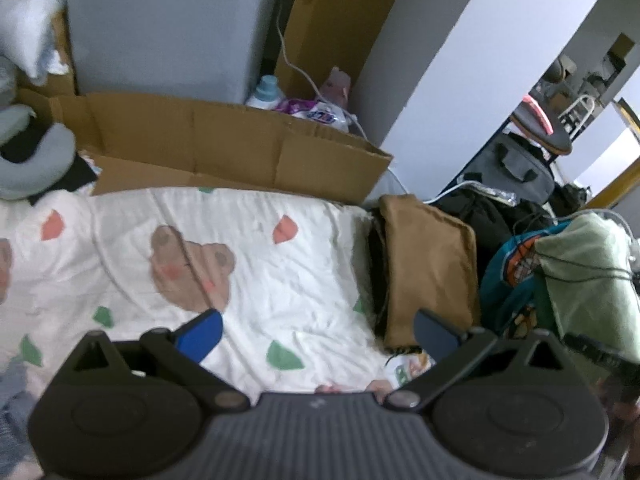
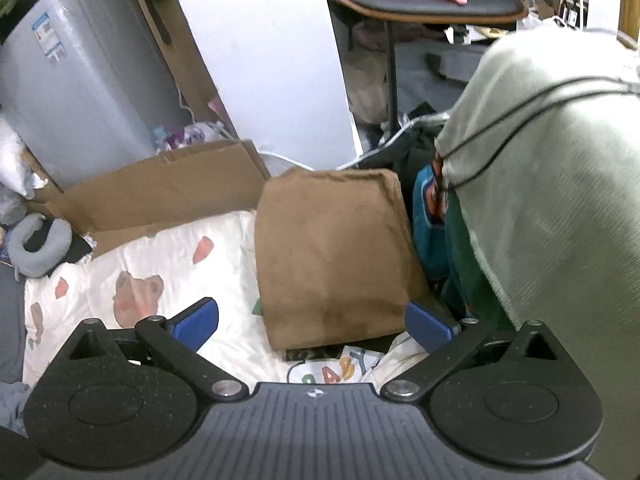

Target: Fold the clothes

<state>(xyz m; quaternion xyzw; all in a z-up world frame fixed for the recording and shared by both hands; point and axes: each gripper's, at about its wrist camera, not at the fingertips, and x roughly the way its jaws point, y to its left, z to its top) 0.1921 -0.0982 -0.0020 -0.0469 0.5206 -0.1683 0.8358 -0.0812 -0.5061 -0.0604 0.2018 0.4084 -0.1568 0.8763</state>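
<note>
"BABY" print (image 2: pixel 344 368) under brown garment (image 2: pixel 332 256), right-wrist only.

I count: one folded brown garment (image 2: pixel 332 252), one bear-print quilt (image 1: pixel 260 248), one flattened cardboard box (image 1: pixel 224 144), one grey neck pillow (image 2: pixel 38 246), two detergent bottles (image 1: pixel 266 92).

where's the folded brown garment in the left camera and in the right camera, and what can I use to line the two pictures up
Left wrist: the folded brown garment lies right of centre, at the right edge of the bear-print quilt, above the right fingertip.
Right wrist: the folded brown garment fills the centre, between the open fingers.
Shared landmark: the flattened cardboard box lies behind the quilt in both.
</note>
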